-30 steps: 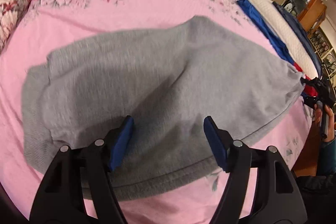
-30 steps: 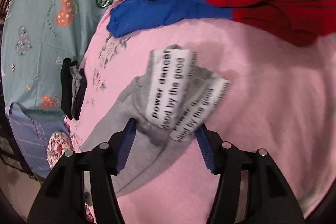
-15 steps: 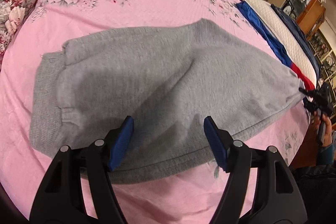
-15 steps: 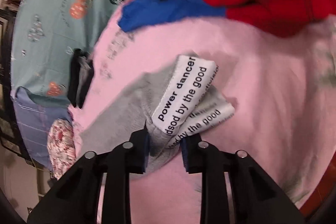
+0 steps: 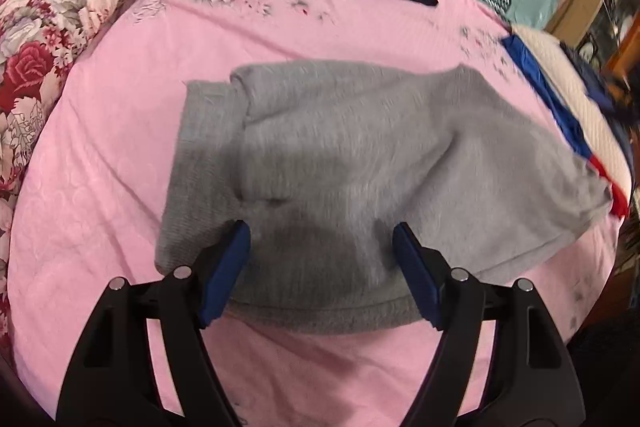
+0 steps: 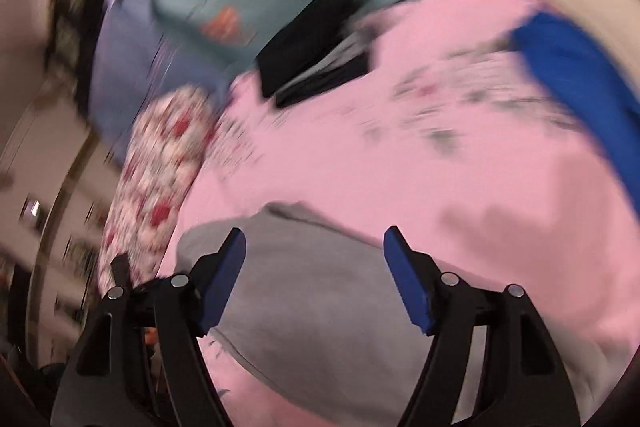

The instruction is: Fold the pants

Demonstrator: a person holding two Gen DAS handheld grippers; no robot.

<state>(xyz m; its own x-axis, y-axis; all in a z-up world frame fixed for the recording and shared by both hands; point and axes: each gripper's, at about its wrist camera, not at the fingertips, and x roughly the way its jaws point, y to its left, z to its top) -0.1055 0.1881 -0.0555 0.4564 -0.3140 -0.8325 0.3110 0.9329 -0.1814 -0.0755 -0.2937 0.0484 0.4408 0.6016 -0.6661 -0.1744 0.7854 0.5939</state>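
I am holding the left gripper (image 5: 322, 255) wide open and empty, hovering over the grey sweatpants (image 5: 360, 167) lying folded mid-frame on the pink bedsheet (image 5: 100, 155), while my right gripper (image 6: 314, 259), equally wide, is hanging above them.

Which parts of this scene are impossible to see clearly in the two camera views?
- Left wrist view: the near hem of the gray pants is partly covered by the open left gripper.
- Left wrist view: the right edge is motion-blurred, so the right gripper cannot be made out.
- Right wrist view: heavy motion blur; the dark folded stack lacks detail.
- Right wrist view: the open right gripper hides part of the pants.
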